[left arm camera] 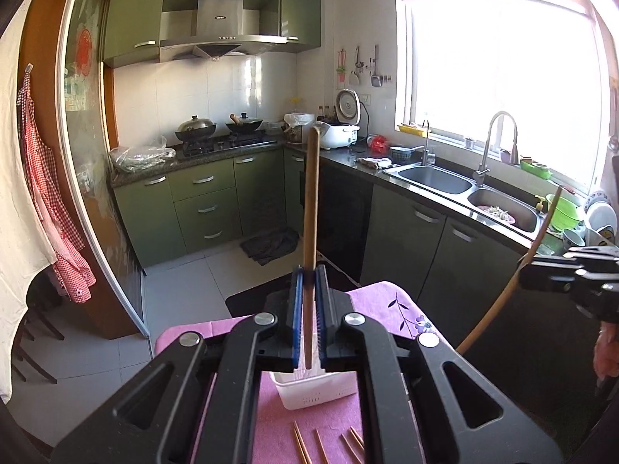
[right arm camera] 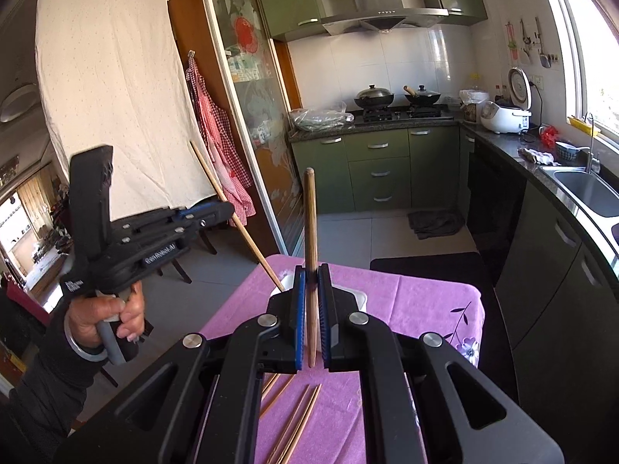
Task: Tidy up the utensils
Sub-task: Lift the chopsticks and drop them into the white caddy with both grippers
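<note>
My left gripper (left arm camera: 308, 270) is shut on a long wooden chopstick (left arm camera: 312, 208) that stands upright, its lower end over a white slotted basket (left arm camera: 315, 390) on the purple tablecloth (left arm camera: 383, 301). My right gripper (right arm camera: 312, 268) is shut on a darker wooden chopstick (right arm camera: 309, 224), also upright, above the cloth (right arm camera: 418, 297). The left gripper (right arm camera: 222, 212) with its chopstick (right arm camera: 232, 208) shows at the left of the right wrist view; the right gripper's chopstick (left arm camera: 514, 274) shows at the right of the left wrist view. Several loose chopsticks (right arm camera: 298, 417) lie on the cloth.
Small table with purple cloth stands in a kitchen. Dark counter with a double sink (left arm camera: 464, 189) runs along the right. Green cabinets (left arm camera: 205, 208) and a stove with woks (left arm camera: 216, 127) are at the back. A glass sliding door (right arm camera: 255, 116) is at the left.
</note>
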Demonstrator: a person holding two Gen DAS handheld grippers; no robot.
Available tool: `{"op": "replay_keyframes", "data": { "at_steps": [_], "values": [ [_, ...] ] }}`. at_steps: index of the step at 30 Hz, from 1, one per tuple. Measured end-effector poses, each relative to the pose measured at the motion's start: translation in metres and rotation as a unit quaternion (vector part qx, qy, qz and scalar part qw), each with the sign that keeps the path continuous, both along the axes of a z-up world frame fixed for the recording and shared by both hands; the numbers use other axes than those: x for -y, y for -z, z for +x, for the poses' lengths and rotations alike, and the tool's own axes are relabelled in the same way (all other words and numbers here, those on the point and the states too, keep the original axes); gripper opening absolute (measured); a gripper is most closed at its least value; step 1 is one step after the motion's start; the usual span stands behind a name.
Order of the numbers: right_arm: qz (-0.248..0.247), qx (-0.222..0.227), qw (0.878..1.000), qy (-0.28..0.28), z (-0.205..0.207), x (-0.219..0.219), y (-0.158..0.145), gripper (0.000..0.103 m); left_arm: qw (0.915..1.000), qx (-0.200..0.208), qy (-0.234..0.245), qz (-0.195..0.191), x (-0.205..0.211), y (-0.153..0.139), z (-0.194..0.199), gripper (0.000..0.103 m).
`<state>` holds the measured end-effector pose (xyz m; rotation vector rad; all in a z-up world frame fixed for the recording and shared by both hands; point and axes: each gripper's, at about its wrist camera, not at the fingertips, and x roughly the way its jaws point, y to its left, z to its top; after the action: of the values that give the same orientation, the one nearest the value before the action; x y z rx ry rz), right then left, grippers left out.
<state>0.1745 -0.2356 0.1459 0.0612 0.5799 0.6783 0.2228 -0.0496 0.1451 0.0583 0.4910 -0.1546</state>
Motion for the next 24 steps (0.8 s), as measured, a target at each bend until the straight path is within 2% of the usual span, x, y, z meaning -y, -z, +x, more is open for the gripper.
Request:
{"op": "replay_keyframes", "data": {
  "at_steps": [5,8,15,19,23,24],
  "values": [
    [0.005,0.003,1.0,0.006,0.023,-0.001,-0.013,0.007,0.9985,-0.052,-0.013,0.002,0.0,0.037,0.041,0.006],
    [0.008,0.002,1.0,0.011,0.039,-0.004,-0.016,0.007,0.9963,-0.084,-0.018,0.004,-0.004,0.061,0.052,0.006],
    [0.003,-0.016,1.0,0.026,0.087,-0.021,-0.001,0.007,0.9917,-0.125,-0.022,0.019,-0.006,0.103,0.065,0.006],
    [-0.008,-0.021,0.999,0.035,0.105,-0.03,0.012,0.007,0.9918,-0.125,-0.019,0.018,-0.009,0.107,0.058,0.009],
    [-0.025,-0.027,0.999,0.036,0.114,-0.041,0.028,0.007,0.9941,-0.107,-0.018,0.005,-0.013,0.093,0.043,0.025],
    [-0.031,-0.027,0.998,0.037,0.116,-0.044,0.033,0.007,0.9944,-0.104,-0.018,0.0,-0.015,0.09,0.038,0.027]
  ]
}}
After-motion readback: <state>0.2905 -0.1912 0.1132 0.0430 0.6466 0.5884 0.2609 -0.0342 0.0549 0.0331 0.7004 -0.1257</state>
